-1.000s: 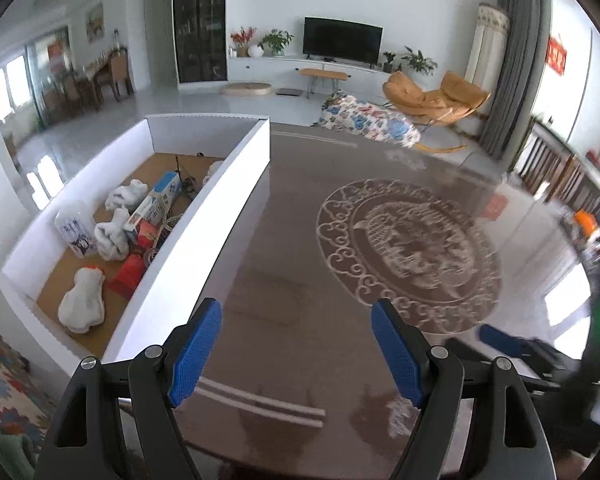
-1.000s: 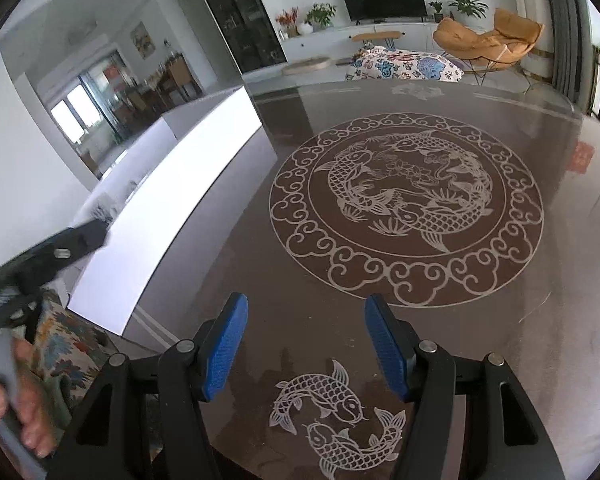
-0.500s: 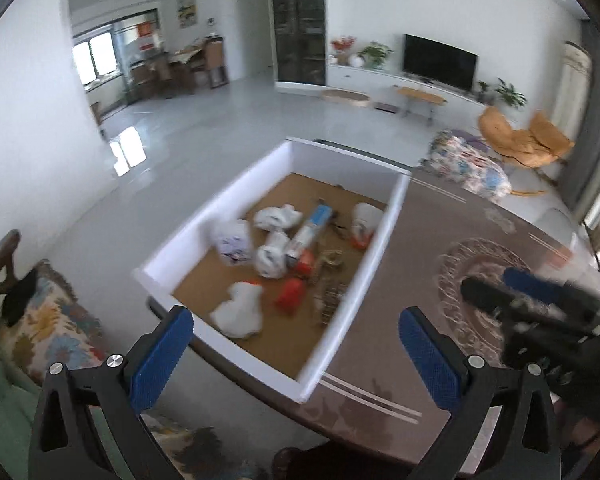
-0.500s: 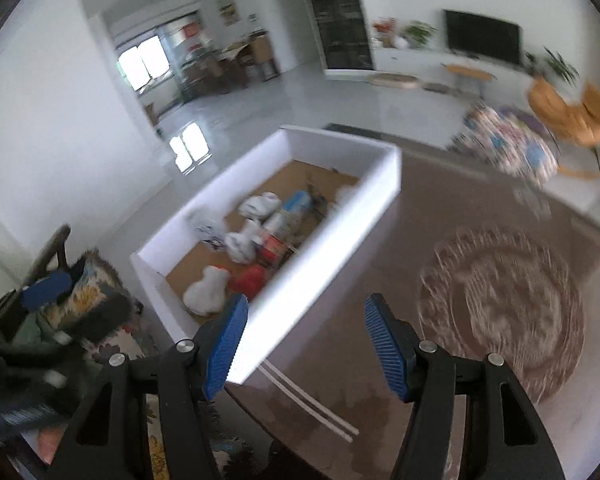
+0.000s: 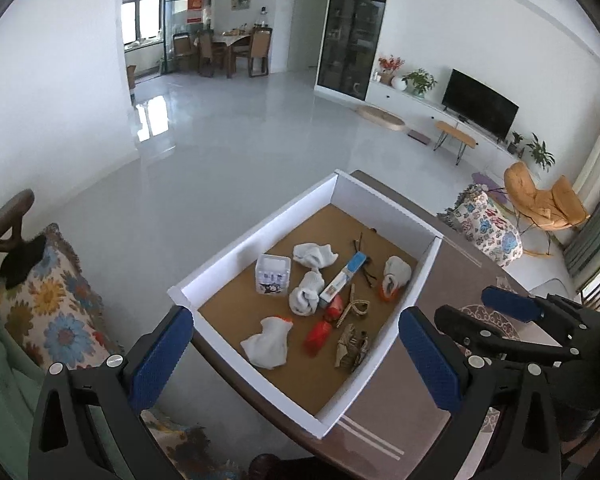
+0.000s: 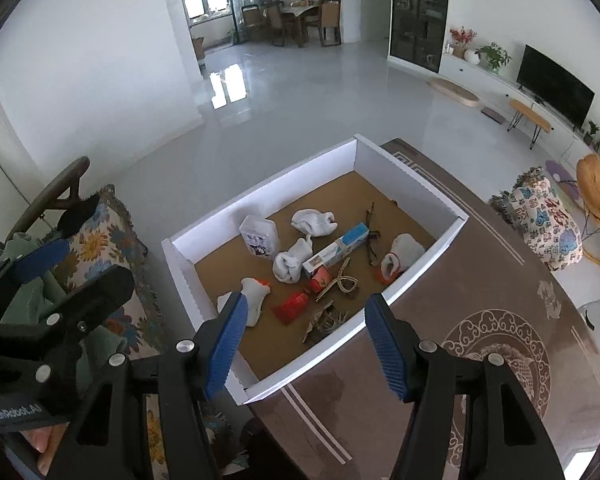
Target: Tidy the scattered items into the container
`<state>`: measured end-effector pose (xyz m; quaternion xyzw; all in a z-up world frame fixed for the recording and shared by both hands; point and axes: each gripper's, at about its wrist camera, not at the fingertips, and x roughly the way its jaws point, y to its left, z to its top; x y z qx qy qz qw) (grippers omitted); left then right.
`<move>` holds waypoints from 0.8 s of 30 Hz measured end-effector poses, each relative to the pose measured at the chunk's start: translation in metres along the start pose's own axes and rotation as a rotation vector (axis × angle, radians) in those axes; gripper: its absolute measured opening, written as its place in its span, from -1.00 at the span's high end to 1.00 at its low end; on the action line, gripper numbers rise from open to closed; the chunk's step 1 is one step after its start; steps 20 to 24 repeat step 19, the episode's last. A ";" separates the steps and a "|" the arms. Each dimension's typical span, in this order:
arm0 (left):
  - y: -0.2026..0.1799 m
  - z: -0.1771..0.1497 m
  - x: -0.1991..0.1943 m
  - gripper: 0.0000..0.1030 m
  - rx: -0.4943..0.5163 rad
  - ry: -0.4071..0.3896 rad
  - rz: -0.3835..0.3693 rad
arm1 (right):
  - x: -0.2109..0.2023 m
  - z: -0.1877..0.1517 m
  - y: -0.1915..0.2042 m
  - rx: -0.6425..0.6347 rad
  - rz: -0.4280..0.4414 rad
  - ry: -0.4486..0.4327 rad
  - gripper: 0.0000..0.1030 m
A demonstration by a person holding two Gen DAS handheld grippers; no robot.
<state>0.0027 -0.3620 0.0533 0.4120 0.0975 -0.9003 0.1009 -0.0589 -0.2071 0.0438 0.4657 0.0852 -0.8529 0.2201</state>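
Observation:
A white-walled box with a brown floor sits on the left end of the brown table; it also shows in the right wrist view. Inside lie several white socks, a white tissue pack, a blue-white tube box, red packets and beads. My left gripper is open and empty, high above the box's near end. My right gripper is open and empty, also above the near end.
A floral cushion on a chair lies left of the table. The right gripper also shows at the right of the left wrist view. The table carries a fish medallion pattern. The living room floor lies beyond.
Both grippers have risen and pulled back from low over the table, turning left, so they now look down on the box. Both stay open.

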 end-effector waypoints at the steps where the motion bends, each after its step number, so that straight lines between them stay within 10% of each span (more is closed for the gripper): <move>1: -0.001 0.000 0.002 -1.00 0.005 0.002 0.016 | 0.002 0.001 0.000 0.001 0.001 0.003 -0.20; 24: -0.006 -0.010 0.023 -1.00 0.020 0.045 0.054 | 0.020 0.003 -0.021 0.028 -0.016 0.011 -0.21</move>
